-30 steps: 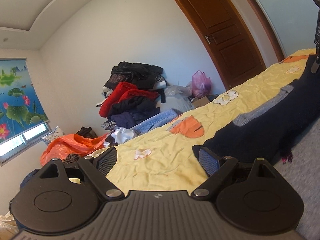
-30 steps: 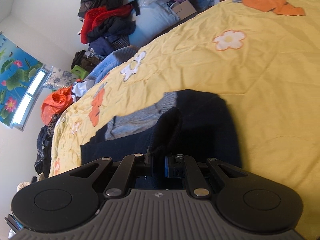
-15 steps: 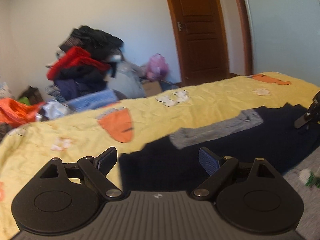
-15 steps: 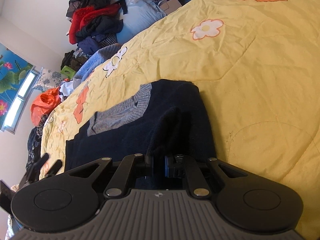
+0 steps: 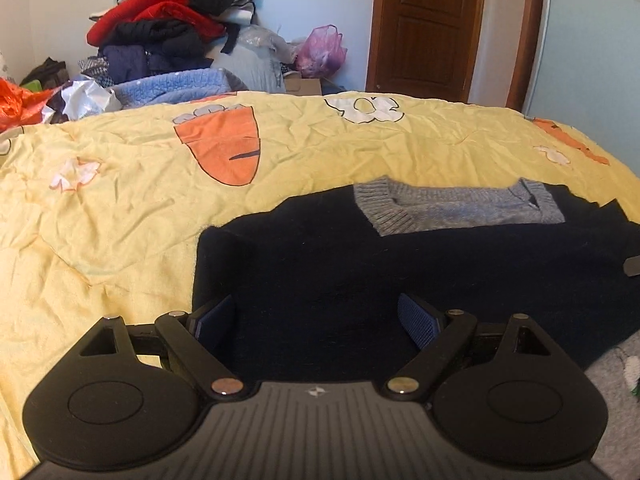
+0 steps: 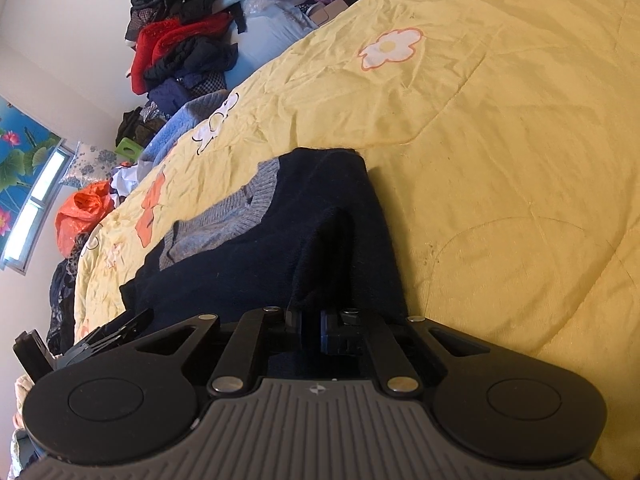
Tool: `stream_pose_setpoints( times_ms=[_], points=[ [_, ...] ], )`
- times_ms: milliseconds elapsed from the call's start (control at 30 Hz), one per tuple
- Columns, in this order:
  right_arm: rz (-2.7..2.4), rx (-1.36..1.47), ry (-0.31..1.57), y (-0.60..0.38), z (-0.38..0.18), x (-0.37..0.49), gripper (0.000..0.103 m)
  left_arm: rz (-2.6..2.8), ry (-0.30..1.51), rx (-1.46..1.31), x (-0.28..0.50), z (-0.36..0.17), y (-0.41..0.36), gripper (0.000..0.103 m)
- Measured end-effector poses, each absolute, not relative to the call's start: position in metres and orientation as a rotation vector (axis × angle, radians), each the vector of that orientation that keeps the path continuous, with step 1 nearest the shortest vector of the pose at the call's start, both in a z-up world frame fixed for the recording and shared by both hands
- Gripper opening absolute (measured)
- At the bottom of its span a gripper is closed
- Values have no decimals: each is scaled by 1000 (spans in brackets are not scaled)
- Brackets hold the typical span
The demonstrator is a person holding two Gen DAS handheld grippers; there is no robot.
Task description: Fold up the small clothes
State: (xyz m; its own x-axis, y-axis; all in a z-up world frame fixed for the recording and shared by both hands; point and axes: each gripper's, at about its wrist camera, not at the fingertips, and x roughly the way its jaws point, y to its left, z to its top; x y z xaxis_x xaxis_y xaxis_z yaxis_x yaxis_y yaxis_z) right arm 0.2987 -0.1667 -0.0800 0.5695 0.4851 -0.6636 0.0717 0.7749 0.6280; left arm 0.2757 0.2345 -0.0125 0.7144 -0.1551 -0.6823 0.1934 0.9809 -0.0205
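We see a bed [image 5: 120, 240] covered by a wrinkled yellow quilt [image 6: 500, 140] printed with orange carrots and white flowers. On it, at lower centre of both frames, lies a dark navy sweater [image 5: 320, 264] with a grey collar.

No words, numbers or brand names can be read in either view. The only mark is a small pale four-pointed emblem embossed on the ribbed grey housing of the left gripper [image 5: 316, 320] and again on the right gripper [image 6: 311, 330]; it seems to be a logo rather than lettering, though it is too small to be sure.
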Motion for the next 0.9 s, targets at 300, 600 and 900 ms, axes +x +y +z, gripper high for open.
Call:
stream_pose_setpoints(
  times_ms=[300,600,900],
  points=[
    [203,687,900,-163,-73,285,23,-116,686,109,266,-10,228,89],
    [174,289,662,-67,-24,253,45,-222,593,113,210,25,185,90],
    [65,146,763,-39,-54,253,45,-157,753,48,228,-3,187,94]
  ],
)
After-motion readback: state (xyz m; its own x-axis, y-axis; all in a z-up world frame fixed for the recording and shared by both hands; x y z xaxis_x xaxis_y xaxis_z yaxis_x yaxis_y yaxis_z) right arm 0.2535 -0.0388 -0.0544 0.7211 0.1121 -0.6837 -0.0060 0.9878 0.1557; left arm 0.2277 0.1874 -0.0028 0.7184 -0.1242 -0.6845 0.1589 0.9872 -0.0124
